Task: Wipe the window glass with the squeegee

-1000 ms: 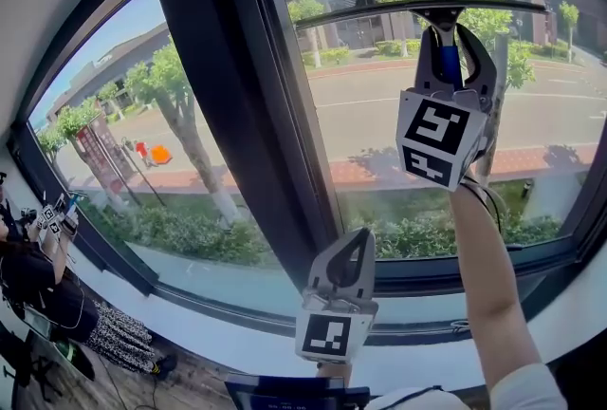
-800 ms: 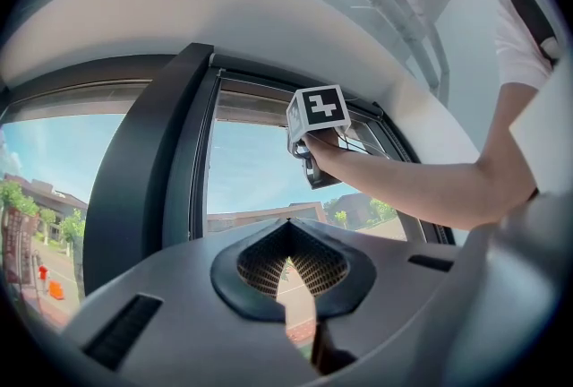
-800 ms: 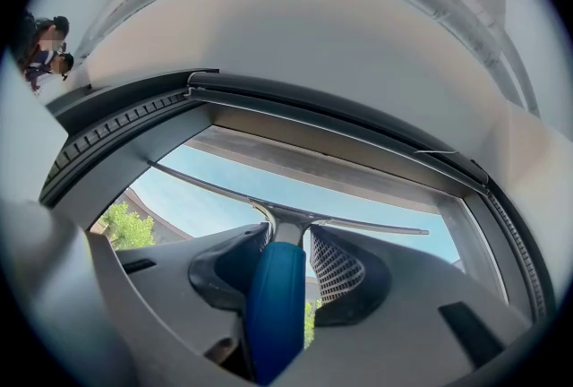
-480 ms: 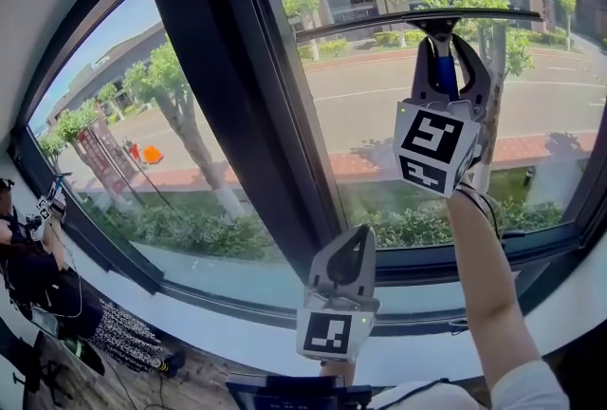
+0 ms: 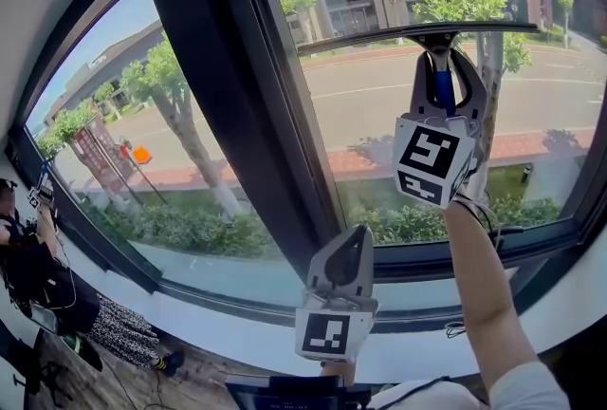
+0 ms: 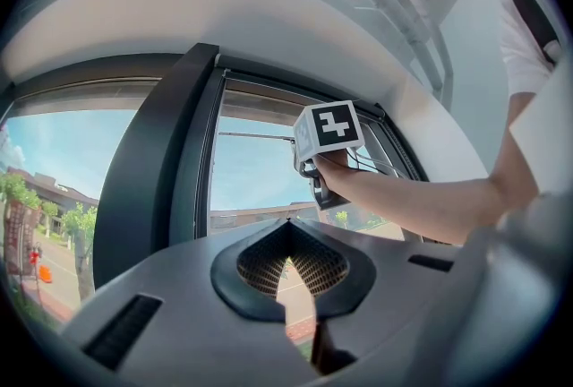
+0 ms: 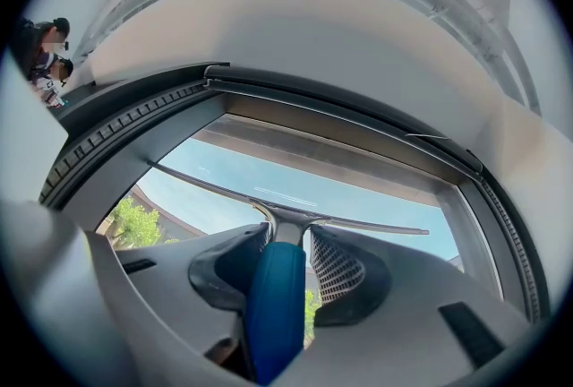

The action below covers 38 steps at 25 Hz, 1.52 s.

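Squeegee [image 5: 379, 32] high on the glass [image 5: 541, 104], blade lying almost level across the pane, close under the top frame. Its blue handle runs straight back between the jaws of the right gripper [image 5: 442, 66], and those jaws are clamped on it from both sides. The neck and the whole blade stick out beyond the jaw tips, with the rubber edge crosswise to the jaws.

The step in hand looks like a pull down the pane. To do it well, the blade wants even pressure along its full length, both ends on the glass and the handle tipped a little off the pane so the rubber drags rather than chatters. A straight, level draw should avoid streaks. The blade's left end sits near the dark mullion [image 5: 237, 114], so it needs to run alongside that without catching.

Left gripper [image 5: 355, 237] hangs low, well below the right one and well apart from the squeegee. Its jaws are pressed together at the tips with nothing between them, just street showing through the gap behind. It has no part in this stroke.
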Motion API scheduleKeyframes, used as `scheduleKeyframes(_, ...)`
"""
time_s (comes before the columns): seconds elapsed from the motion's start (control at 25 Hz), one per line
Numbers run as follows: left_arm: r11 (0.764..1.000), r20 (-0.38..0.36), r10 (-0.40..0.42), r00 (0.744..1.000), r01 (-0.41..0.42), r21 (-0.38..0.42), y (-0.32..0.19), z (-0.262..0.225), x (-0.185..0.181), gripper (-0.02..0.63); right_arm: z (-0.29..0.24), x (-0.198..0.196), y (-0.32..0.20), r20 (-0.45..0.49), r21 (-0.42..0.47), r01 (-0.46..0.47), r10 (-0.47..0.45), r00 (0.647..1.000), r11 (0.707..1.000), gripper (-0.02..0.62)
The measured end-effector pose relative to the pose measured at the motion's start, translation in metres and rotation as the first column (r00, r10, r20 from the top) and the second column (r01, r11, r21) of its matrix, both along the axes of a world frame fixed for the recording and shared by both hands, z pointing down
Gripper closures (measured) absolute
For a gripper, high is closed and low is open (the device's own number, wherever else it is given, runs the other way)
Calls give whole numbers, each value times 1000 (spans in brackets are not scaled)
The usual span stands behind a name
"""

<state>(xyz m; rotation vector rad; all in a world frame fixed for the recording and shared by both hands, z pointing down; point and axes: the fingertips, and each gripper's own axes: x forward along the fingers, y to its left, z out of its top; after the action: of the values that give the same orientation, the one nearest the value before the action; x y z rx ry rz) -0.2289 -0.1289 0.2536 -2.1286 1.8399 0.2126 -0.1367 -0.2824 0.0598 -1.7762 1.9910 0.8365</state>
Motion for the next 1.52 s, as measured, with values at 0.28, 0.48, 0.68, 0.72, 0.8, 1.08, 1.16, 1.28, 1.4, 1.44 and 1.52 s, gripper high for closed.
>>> scheduleKeyframes(0.28, 1000, 0, -3, 1000, 3, -22, 1, 9, 4, 604, 24, 4, 3, -14, -27, 0, 0, 1000, 1000, 446)
scheduleKeyframes(0.48, 999, 5, -15, 1000, 15, -37, 1, 15, 7, 604, 43, 7, 5, -13, -56, 11, -12, 1000, 998, 446)
scheduleKeyframes(0.68, 997, 9, -28, 1000, 28, -68, -9, 21, 4, 604, 60, 5, 0, -36, -81, 2, -5, 999, 997, 446)
scheduleKeyframes(0.72, 997, 11, -30, 1000, 30, -70, -10, 22, 4, 604, 63, 6, 1, -40, -84, 2, -5, 999, 996, 446)
scheduleKeyframes(0.8, 997, 23, -32, 999, 34, -75, -11, 22, 7, 604, 68, 7, 4, -43, -91, 7, -11, 999, 996, 446)
scheduleKeyframes(1.08, 995, 53, -49, 997, 53, -88, -23, 15, 5, 604, 81, 9, 5, -52, -121, 2, -8, 999, 993, 446)
scheduleKeyframes(1.16, 994, 55, -55, 997, 60, -92, -24, 13, 3, 604, 83, 8, 5, -42, -130, 4, -10, 999, 991, 446)
scheduleKeyframes(1.28, 992, 54, -57, 997, 62, -107, -26, 19, 1, 604, 93, 9, 4, -37, -146, 1, -7, 999, 989, 446)
scheduleKeyframes(1.4, 990, 53, -62, 997, 68, -124, -26, 28, -2, 604, 105, 9, 3, -36, -162, 5, -11, 999, 987, 446)
scheduleKeyframes(1.44, 989, 54, -64, 997, 70, -128, -26, 30, -3, 604, 108, 10, 3, -35, -167, 4, -10, 999, 986, 446)
scheduleKeyframes(1.52, 988, 60, -63, 996, 71, -135, -26, 33, -4, 604, 114, 12, 4, -35, -179, -2, -4, 999, 984, 446)
